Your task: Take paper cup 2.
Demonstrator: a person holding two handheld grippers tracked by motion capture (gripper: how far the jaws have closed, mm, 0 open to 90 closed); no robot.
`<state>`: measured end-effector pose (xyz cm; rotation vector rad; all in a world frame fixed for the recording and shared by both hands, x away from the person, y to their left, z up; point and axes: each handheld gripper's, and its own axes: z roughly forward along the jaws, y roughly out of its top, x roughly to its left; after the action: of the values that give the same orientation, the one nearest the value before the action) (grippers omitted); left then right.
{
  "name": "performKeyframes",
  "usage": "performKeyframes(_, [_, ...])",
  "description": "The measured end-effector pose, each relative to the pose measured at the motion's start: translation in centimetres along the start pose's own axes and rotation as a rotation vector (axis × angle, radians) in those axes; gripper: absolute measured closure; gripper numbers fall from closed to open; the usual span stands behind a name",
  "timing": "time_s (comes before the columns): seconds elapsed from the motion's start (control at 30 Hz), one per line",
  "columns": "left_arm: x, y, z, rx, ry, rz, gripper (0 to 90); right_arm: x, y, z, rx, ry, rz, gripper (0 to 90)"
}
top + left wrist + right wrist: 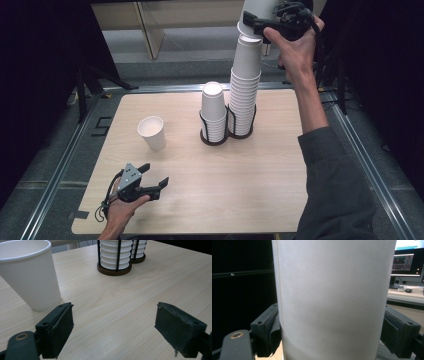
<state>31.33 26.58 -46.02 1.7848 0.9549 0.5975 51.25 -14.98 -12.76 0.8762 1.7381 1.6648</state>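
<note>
Right gripper (257, 24): jaws pinching the top cup (332, 297) above the tall stack (245, 85).
Left gripper (150, 181): jaws spread, empty, near the loose cup (152, 132).
Tip: lift straight up so the stack stays put.

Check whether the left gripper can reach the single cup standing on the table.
Probably yes: the left gripper is open and empty, and the single cup stands upright just ahead, with only bare table between them.
</note>
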Motion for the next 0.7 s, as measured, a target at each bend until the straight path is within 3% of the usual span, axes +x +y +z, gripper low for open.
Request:
performKeyframes(0.33, [0.0, 0.0, 0.1, 0.007, -0.001, 0.006, 14.5, 1.2, -3.3, -3.6, 0.003, 0.05, 0.023, 16.1])
performKeyframes(0.43, [-0.1, 0.0, 0.1, 0.009, 0.0, 0.005, 14.5, 2.1, -5.0, -5.2, 0.0, 0.09, 0.048, 16.1])
performKeyframes(0.63, [-0.4, 0.0, 0.3, -0.002, -0.012, 0.005, 14.5, 4.3, -9.3, -7.1, 0.025, 0.141, 0.03, 16.1])
performKeyframes(0.7, [-0.4, 0.0, 0.3, 0.009, -0.012, 0.011, 14.5, 5.1, -10.7, -7.5, 0.036, 0.181, 0.073, 16.1])
